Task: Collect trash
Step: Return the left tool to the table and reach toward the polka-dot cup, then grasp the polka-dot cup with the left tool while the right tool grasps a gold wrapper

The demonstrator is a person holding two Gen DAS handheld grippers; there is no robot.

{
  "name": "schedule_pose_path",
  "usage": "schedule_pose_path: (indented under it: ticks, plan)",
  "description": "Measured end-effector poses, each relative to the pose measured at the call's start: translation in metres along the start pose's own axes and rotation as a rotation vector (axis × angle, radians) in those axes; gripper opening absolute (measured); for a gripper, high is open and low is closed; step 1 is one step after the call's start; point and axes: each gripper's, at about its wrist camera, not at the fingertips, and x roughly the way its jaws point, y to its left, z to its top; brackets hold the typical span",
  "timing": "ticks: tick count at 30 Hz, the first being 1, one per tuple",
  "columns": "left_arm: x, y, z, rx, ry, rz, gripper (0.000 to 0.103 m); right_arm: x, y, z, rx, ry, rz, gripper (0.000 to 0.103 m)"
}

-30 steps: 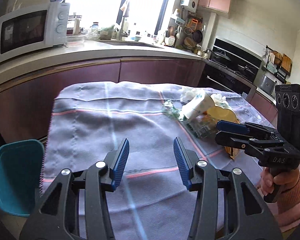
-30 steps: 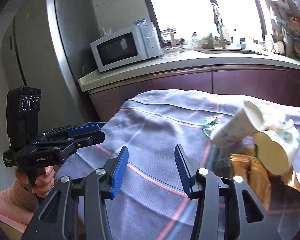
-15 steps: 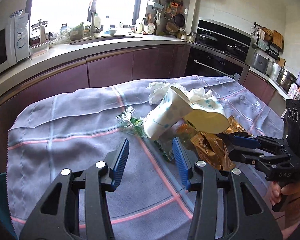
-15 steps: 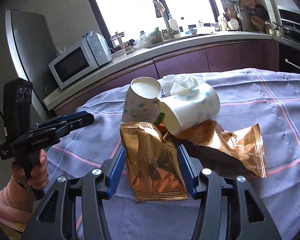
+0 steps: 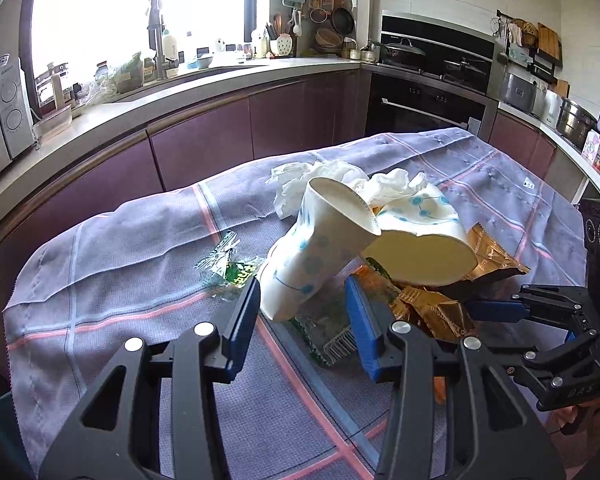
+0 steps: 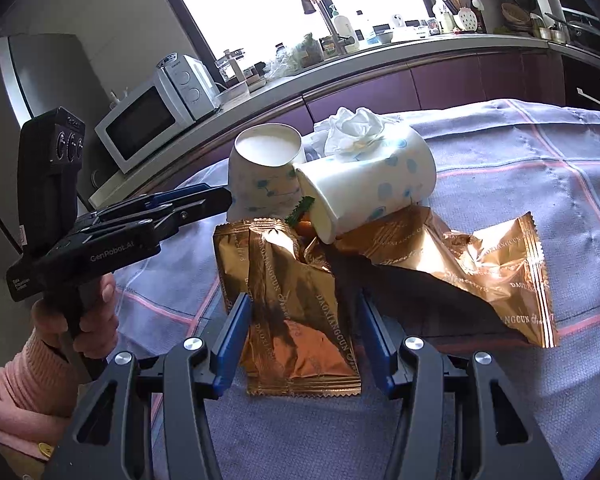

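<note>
- Trash sits heaped in mid-frame on the checked tablecloth (image 5: 140,280): two paper cups (image 5: 312,256) on their sides, crumpled tissue (image 5: 320,176) behind them, gold wrappers (image 6: 300,304) in front, and a green wrapper (image 5: 228,264) left of the cups.
- Nothing looks collected yet; the whole pile appears to remain.
- Left gripper (image 5: 300,316) is spread, its pads flanking the nearer cup's base without visibly pressing it.
- Right gripper (image 6: 300,336) is spread, straddling the nearest gold wrapper without pinching it.
- Judging by this, a first grasp comes next; no bin shows clearly.
</note>
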Motion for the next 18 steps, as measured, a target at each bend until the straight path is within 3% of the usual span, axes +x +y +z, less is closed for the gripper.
schedule_pose_path:
  ticks: [8, 14, 18]
  plan:
    - [0.015, -0.005, 0.006, 0.033, 0.018, -0.016, 0.033, 0.003, 0.0, 0.001, 0.009, 0.012, 0.018, 0.044]
    - [0.019, -0.005, 0.003, 0.029, 0.027, -0.04, 0.014, 0.003, 0.002, 0.0, -0.001, 0.017, 0.031, 0.029]
    - [0.02, -0.008, 0.0, 0.038, 0.026, -0.041, 0.012, 0.003, 0.004, -0.001, -0.002, 0.021, 0.043, 0.021]
